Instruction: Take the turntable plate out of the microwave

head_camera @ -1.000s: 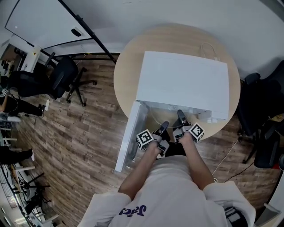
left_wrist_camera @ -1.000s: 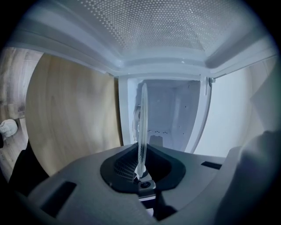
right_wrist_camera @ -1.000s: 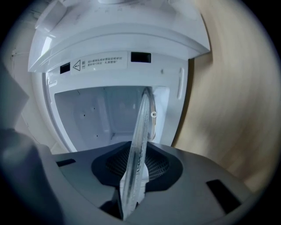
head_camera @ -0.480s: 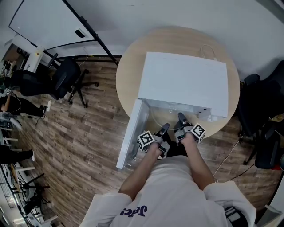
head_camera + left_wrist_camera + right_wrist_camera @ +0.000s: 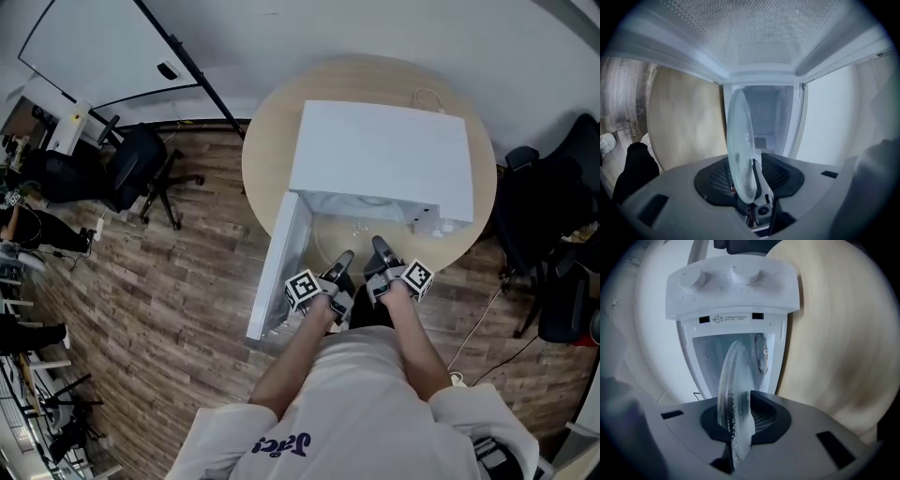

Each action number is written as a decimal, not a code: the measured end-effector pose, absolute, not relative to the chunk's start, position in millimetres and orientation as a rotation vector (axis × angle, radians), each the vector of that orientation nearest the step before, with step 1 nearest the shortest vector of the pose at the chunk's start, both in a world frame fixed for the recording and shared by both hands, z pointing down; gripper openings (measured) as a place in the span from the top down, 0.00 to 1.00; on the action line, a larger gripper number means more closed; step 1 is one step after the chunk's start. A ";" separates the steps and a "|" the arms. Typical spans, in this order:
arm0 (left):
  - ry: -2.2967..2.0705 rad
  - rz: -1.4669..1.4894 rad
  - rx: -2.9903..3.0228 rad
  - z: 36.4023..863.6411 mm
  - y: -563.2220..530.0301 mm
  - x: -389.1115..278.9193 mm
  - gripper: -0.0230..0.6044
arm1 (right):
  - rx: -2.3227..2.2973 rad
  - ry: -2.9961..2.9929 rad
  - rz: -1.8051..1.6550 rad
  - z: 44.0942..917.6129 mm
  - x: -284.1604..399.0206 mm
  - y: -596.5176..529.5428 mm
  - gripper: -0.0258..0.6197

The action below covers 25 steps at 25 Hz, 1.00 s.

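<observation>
Now right tongs (image 5: 379,247) pinch plate (image 5: 733,378) before microwave (image 5: 380,159); left tongs (image 5: 343,259), just spread, straddle it.

The clear glass turntable plate (image 5: 359,242) lies about level just below the frame's centre, jutting from the microwave's open front. The white microwave (image 5: 380,159) sits on the round bench (image 5: 272,159), its door (image 5: 278,267) swung open toward lower left.

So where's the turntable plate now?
Centre of the head view: the clear round glass turntable plate is at the white microwave's open mouth, clamped by the right hand-held gripper, with the left hand-held gripper's jaws just opened around its rim.
</observation>
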<state>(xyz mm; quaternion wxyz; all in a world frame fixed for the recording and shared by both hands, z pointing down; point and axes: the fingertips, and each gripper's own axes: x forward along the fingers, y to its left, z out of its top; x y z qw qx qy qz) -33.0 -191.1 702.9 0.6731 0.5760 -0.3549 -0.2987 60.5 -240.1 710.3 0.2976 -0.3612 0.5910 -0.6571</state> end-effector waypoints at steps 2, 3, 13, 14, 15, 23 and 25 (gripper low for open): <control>-0.784 -0.678 1.306 700.6 -187.5 -32.0 0.71 | -0.965 1.590 -1.742 706.4 61.6 -228.0 0.91; -0.778 -0.684 1.308 699.7 -185.1 -31.1 0.71 | -0.966 1.595 -1.740 704.9 62.8 -221.6 0.91; -0.662 -0.843 1.350 667.3 -174.5 -31.2 0.71 | -0.896 1.471 -1.713 677.9 74.7 -164.9 0.91; -0.643 -0.861 1.357 661.8 -174.7 -29.8 0.71 | -0.882 1.489 -1.695 670.3 75.4 -162.6 0.91; -0.630 -0.877 1.362 656.5 -174.6 -28.7 0.70 | -0.870 1.512 -1.677 662.2 75.8 -160.3 0.91; -0.622 -0.897 1.410 611.6 -165.5 -22.6 0.80 | -0.845 1.590 -1.607 614.7 80.5 -141.5 0.91; -0.630 -0.883 1.425 599.4 -162.1 -21.7 0.83 | -0.837 1.601 -1.591 603.2 80.9 -138.9 0.91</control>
